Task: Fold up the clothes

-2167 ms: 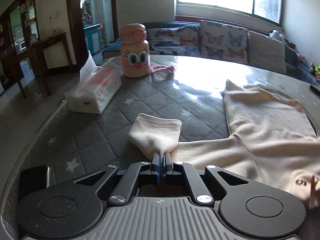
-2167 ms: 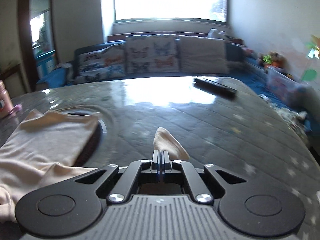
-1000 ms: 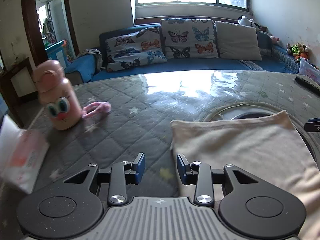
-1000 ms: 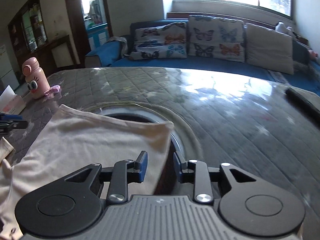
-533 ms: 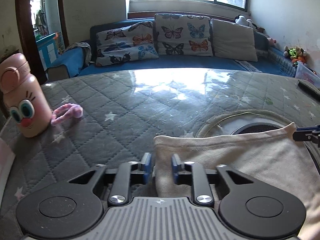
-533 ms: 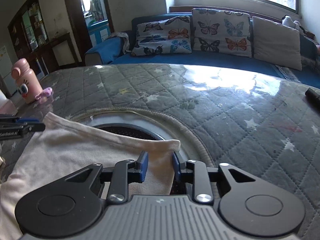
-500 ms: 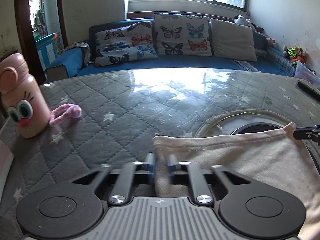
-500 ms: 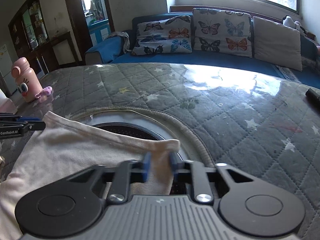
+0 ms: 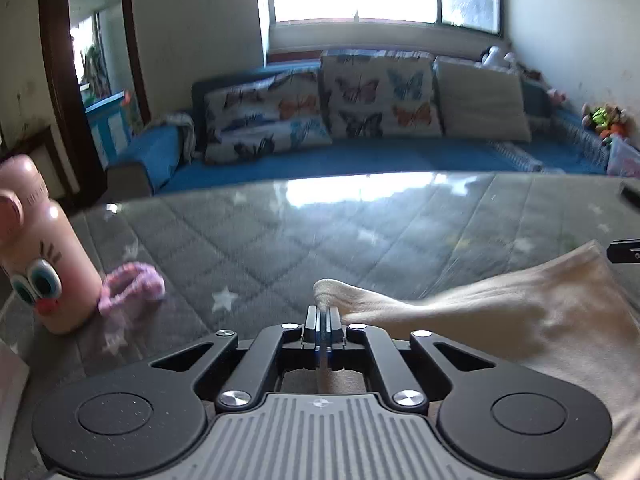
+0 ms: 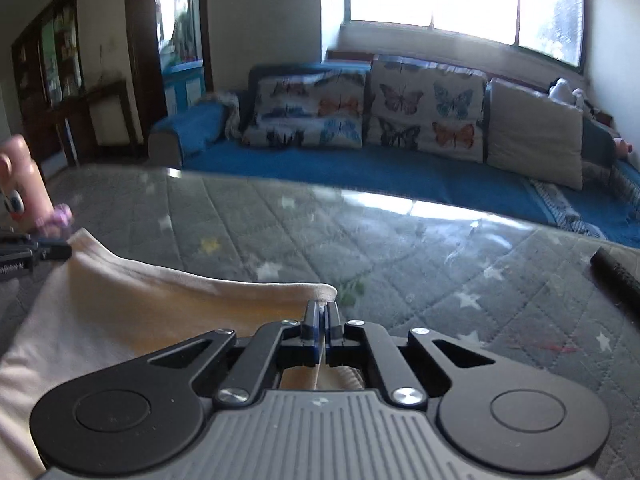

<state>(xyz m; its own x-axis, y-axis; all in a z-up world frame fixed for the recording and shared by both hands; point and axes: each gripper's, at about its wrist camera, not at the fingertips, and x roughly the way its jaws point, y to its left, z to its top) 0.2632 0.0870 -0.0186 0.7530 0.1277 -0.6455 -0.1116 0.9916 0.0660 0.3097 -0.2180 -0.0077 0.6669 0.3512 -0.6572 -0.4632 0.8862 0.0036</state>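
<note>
A cream garment [image 9: 520, 312] lies on the grey quilted star-pattern table [image 9: 320, 232]. My left gripper [image 9: 321, 312] is shut on the garment's left corner, which pokes up past the fingertips. My right gripper [image 10: 321, 309] is shut on the right corner of the same garment [image 10: 140, 312]. The hem is lifted and stretched between the two grippers. The right gripper's tip shows at the right edge of the left wrist view [image 9: 624, 251], and the left gripper's tip at the left edge of the right wrist view [image 10: 28, 254].
A pink cartoon-face bottle [image 9: 36, 248] and a pink hair tie [image 9: 132, 284] stand at the table's left. A black remote [image 10: 616, 280] lies at the right. A blue sofa with butterfly cushions [image 9: 360, 108] runs behind the table.
Both grippers have gone from nearly closed around the hem corners to fully shut on them. The hem has risen off the table and now covers the round opening.
</note>
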